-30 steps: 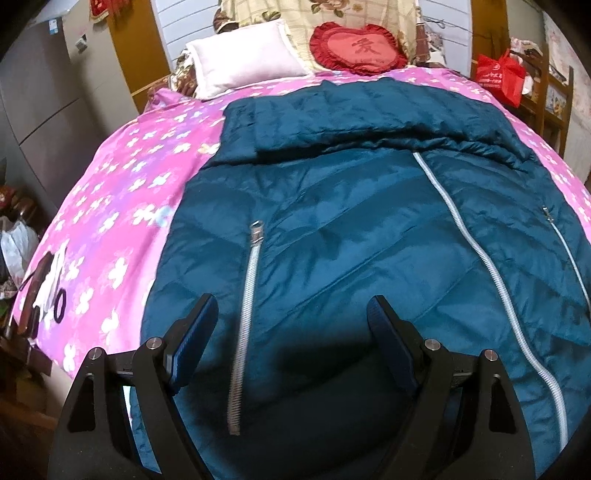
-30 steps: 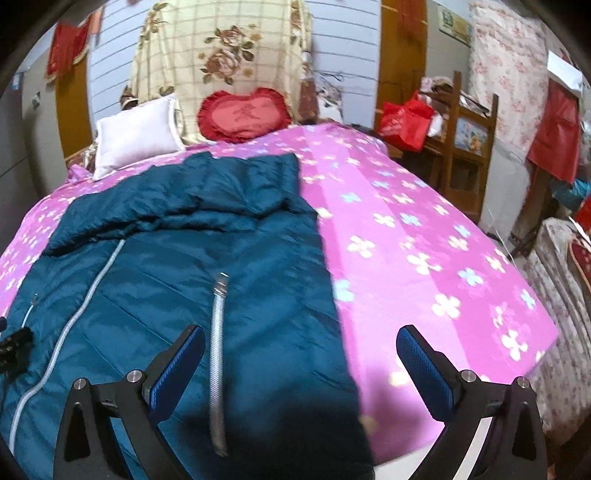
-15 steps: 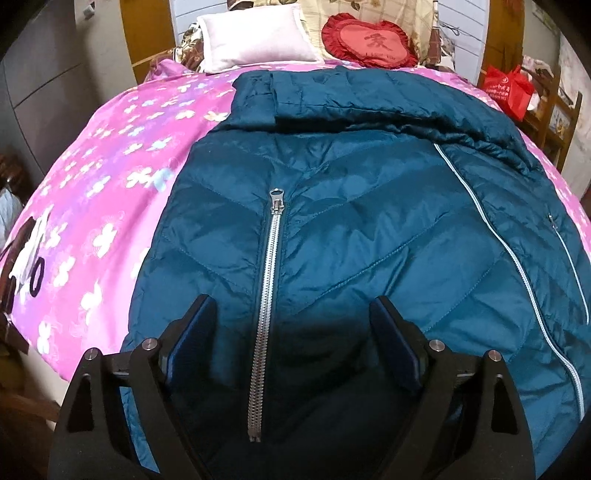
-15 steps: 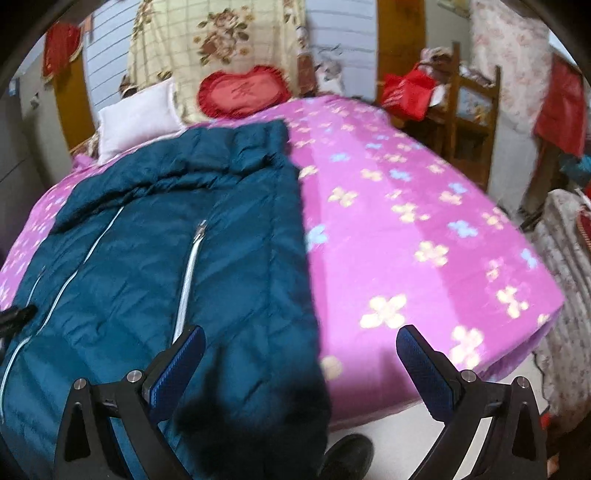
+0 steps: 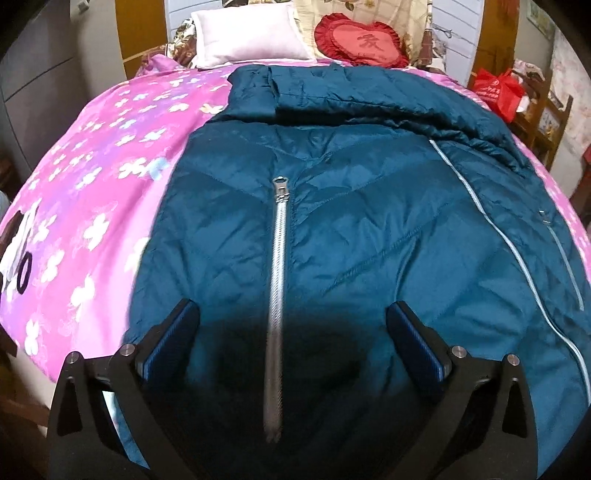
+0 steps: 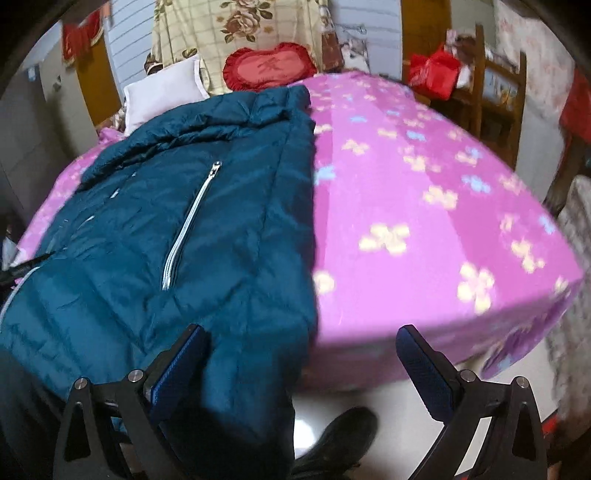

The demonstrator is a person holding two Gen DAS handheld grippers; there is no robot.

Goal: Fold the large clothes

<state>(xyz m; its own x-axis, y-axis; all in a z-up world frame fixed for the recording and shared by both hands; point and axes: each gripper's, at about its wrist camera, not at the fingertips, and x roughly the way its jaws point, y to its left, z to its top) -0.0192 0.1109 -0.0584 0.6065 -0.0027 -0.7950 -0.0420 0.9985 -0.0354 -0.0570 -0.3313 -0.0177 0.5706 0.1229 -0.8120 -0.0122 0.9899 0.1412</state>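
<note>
Floral pink bedspread; quilted teal jacket (glossy, puffy) sprawled.

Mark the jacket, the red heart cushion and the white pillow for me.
jacket (image 5: 369, 229): left wrist view, quilted front panel.
heart cushion (image 5: 364, 42): left wrist view, its centre.
pillow (image 5: 247, 35): left wrist view, its middle.

The red heart cushion bears one Chinese character, blurred beyond reading.
</note>
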